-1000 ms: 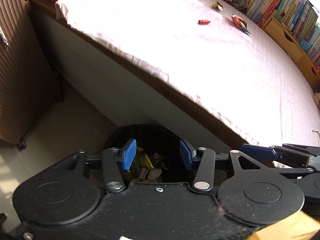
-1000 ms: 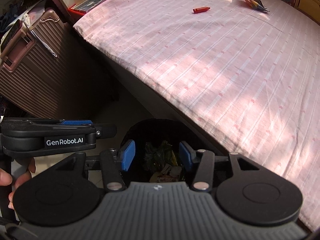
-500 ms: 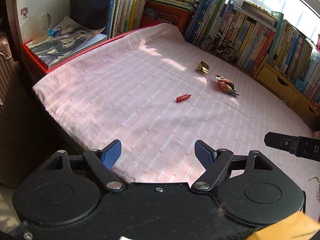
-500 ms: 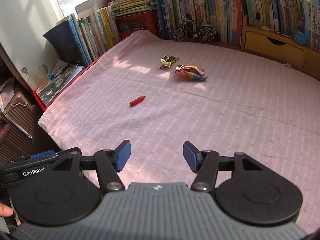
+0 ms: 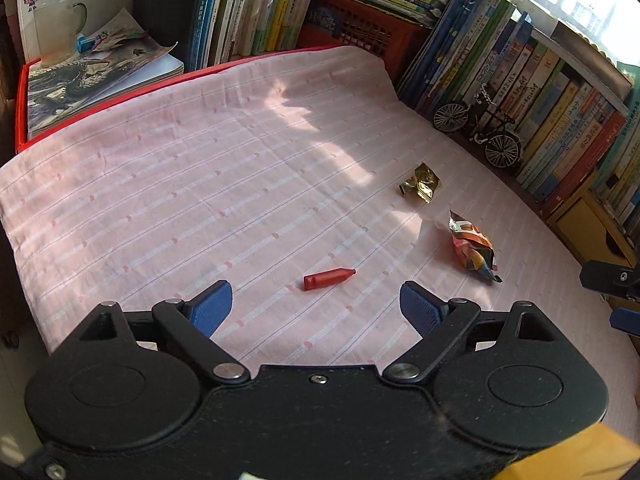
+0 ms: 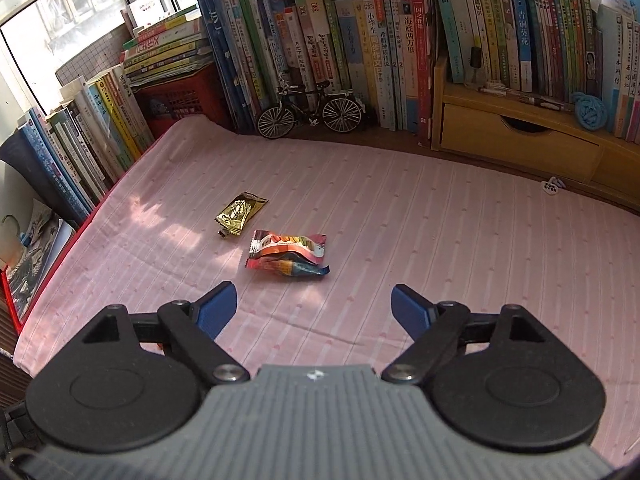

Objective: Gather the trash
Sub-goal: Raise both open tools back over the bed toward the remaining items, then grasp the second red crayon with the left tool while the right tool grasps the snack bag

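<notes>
Both tools hang over the pink striped bedsheet (image 5: 208,184), angled down at it, and both are empty. The left gripper (image 5: 316,304) has its blue pads spreading wider, nothing between them but cloth. The right gripper (image 6: 314,308) is opening too, and it carries nothing.

Three bits of litter lie on the sheet, well apart from the grippers. The small red bullet-shaped plastic cap (image 5: 329,278) lies on its side just ahead of the left tool's open jaws — I'd judge that is why this hand points there. The crumpled red-and-orange snack packet (image 6: 287,254) sits ahead of the right tool, slightly left of its centre line, and looks like that hand's target. The flattened gold foil sachet (image 6: 240,214) rests just beyond the packet, nearer the books; neither tool lines up on it.

The jaws stand wide, I think, so each can drop over a flat, light piece and pinch it off soft fabric without dragging the sheet.

Along the edges stand rows of upright children's books (image 6: 360,48), their spines printed in Chinese — mostly too small for me to read with confidence. A black model bicycle (image 6: 310,114) stands before them, beside a yellow wooden drawer unit (image 6: 516,140). The packet's printing is too creased to make out.
</notes>
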The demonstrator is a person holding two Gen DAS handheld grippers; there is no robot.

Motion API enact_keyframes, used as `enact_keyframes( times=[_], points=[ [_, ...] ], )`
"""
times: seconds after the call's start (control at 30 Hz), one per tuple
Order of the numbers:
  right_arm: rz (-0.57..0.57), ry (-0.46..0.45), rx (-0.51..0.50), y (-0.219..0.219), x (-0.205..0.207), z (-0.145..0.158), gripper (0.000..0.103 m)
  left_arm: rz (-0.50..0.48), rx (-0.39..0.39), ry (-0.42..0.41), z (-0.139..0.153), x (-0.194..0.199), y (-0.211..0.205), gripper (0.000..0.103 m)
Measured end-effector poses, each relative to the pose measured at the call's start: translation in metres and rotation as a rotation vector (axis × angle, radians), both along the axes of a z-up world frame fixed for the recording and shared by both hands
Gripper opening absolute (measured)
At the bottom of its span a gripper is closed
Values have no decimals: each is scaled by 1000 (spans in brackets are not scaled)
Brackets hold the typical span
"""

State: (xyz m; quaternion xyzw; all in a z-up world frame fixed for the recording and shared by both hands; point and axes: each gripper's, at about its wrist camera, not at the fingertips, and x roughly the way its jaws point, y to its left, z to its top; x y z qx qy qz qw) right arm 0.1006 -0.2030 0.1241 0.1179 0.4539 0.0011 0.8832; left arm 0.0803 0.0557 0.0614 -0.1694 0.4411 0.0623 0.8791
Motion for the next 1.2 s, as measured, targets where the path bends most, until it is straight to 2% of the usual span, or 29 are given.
enact_keyframes(
  times=[0.27,0.37,0.43,0.47,0.5,0.7,0.87,1.0,1.2],
  points=[
    [38,68,4,-9,41,-30,91,94,8,59,-31,41,-28,83],
    [67,81,-7,-8,52,-38,91,125,-5,80,-41,52,-34,71],
    [85,84,-19,-6,57,-42,91,132,-11,80,-46,56,-37,57],
    [94,87,-23,-6,61,-44,91,132,-14,78,-48,57,-39,45],
    [101,91,-24,-5,63,-46,91,131,-15,76,-50,57,-40,41],
    [128,133,-19,2,84,-66,92,134,-12,30,-47,53,-39,41],
    [116,157,31,11,96,-79,92,88,41,-22,-34,43,-40,41],
    [119,150,39,25,105,-84,96,59,92,-32,-28,35,-41,41],
    [126,170,21,42,124,-96,97,68,106,-34,-24,27,-33,41]
  ],
)
